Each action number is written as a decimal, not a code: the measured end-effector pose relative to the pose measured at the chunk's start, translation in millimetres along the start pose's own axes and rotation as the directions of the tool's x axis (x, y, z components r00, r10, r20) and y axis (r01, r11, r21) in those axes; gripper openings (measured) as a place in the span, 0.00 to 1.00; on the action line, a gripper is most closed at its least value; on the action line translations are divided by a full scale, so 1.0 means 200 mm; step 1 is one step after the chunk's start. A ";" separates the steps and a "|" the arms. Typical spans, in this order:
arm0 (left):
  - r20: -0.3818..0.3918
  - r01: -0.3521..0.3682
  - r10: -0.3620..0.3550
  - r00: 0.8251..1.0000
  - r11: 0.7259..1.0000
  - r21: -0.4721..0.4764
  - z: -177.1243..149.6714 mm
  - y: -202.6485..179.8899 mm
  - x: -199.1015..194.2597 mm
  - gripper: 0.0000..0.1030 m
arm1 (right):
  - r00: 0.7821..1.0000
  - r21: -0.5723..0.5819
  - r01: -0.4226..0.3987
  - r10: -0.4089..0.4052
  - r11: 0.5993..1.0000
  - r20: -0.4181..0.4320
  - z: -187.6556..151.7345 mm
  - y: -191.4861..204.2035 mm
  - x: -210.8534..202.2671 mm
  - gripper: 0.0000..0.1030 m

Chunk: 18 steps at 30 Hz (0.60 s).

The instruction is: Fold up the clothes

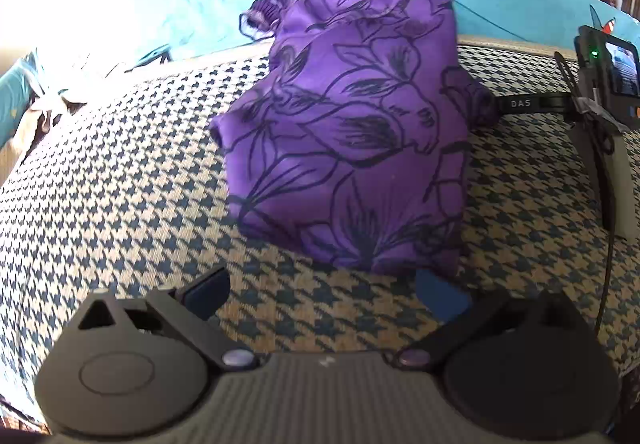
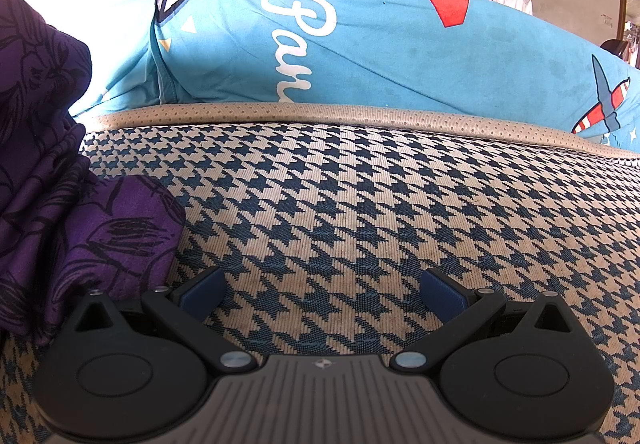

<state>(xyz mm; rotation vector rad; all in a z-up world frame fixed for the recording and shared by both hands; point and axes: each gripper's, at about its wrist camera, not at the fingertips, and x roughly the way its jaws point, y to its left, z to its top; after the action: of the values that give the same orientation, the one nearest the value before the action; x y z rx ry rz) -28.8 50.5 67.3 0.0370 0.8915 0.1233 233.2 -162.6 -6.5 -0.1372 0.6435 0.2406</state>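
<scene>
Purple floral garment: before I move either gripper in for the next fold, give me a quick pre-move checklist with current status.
1. Left gripper open, empty: ok.
2. Right gripper open, empty: ok.
3. Purple garment lying flat: not ok, bunched in a mound.
4. Garment edge within the left gripper's line: ok, hem just ahead.
5. Houndstooth surface clear ahead of the right gripper: ok.
6. Fold neatness underneath: cannot tell.

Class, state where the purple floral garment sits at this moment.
In the left wrist view the purple floral garment lies bunched on the houndstooth cushion, ahead of the open left gripper, its far end against the blue bedding.
</scene>
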 end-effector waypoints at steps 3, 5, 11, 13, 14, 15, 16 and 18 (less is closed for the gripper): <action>-0.016 0.000 0.001 1.000 1.000 0.012 0.00 -0.01 0.00 1.00 | 1.000 0.000 0.000 0.000 1.000 0.000 0.00 0.00 0.00 1.00; -0.025 -0.014 0.015 1.000 1.000 0.024 0.00 -0.02 -0.02 1.00 | 1.000 0.000 0.000 0.000 1.000 0.000 0.00 0.00 0.00 1.00; -0.021 -0.021 0.020 1.000 1.000 -0.019 0.07 0.01 -0.13 1.00 | 1.000 0.000 0.000 0.000 1.000 0.000 0.00 0.00 0.00 1.00; -0.004 -0.035 0.035 0.999 0.999 -0.009 0.11 0.00 -0.17 1.00 | 1.000 0.000 0.000 0.000 1.000 0.000 0.00 0.00 0.00 1.00; 0.005 -0.041 0.041 0.999 0.999 -0.003 0.13 0.00 -0.18 1.00 | 1.000 0.000 0.000 0.000 1.000 0.000 0.00 0.00 0.00 1.00; 0.014 -0.045 0.045 0.999 0.999 0.000 0.17 0.01 -0.19 1.00 | 1.000 0.000 0.000 0.000 1.000 0.000 0.00 0.00 0.00 1.00; 0.023 -0.047 0.047 0.999 0.999 -0.001 0.20 0.02 -0.19 1.00 | 1.000 0.000 0.000 0.000 1.000 0.000 0.00 0.00 0.00 1.00; 0.042 -0.044 0.045 0.998 0.999 -0.018 0.27 0.05 -0.19 1.00 | 1.000 0.000 0.000 0.000 1.000 0.000 0.00 0.00 0.00 1.00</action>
<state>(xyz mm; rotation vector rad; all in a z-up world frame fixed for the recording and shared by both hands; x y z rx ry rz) -11.7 57.0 131.0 0.0430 0.8476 0.1713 233.4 -162.5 -6.3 -0.1373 0.6435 0.2405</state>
